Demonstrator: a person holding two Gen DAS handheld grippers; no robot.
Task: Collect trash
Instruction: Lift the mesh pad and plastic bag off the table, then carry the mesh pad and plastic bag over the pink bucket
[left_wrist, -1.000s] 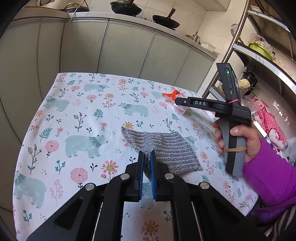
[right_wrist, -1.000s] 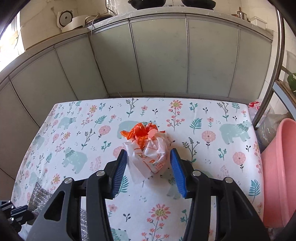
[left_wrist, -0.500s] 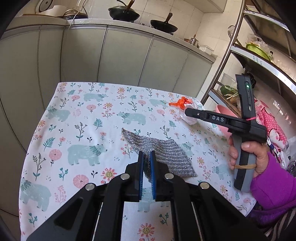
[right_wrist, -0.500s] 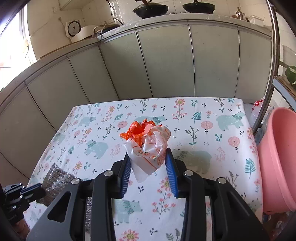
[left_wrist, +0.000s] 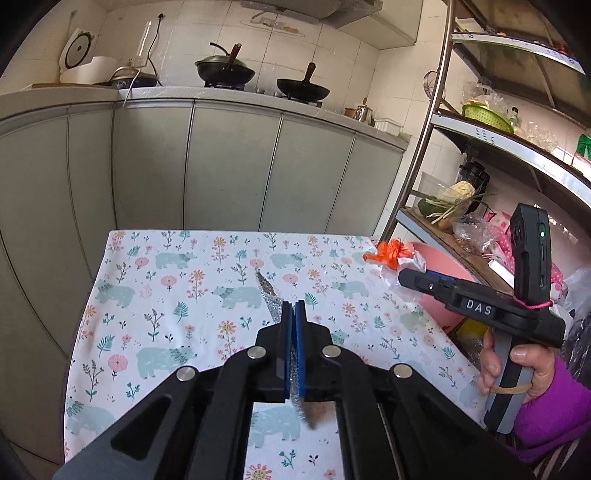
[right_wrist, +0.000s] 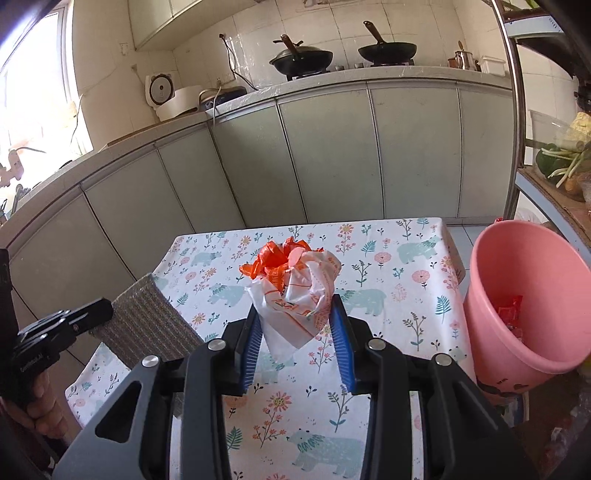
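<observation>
Your left gripper (left_wrist: 294, 308) is clamping the silver-grey ribbed mesh cloth (right_wrist: 147, 321); from its own camera you are seeing only a thin edge of it between the blue pads (left_wrist: 300, 332), the rest hidden behind the black fingers. The right wrist view is showing the cloth hanging clear above the floral bear-print tablecloth (left_wrist: 177, 295), its lower end cut off by the right gripper's frame. Those jaws have just been closing, and are now pinched tight on the cloth.

Your right gripper (right_wrist: 295, 325) is squeezing the crumpled white-and-orange plastic bag (right_wrist: 295, 288) between its 2 pads, the bag lifted off the tablecloth. In the left view only the bag's orange knot and some white film are visible past the gripper body. The round pink plastic bucket (right_wrist: 532, 295) is standing just beside the table's right edge; red scraps are lying inside, too small to identify.

Against 1 second ago: the cloth was lying flat on the table and the bag was sitting there between wider jaws; both are now airborne, and the bucket is filling more of the right view.
</observation>
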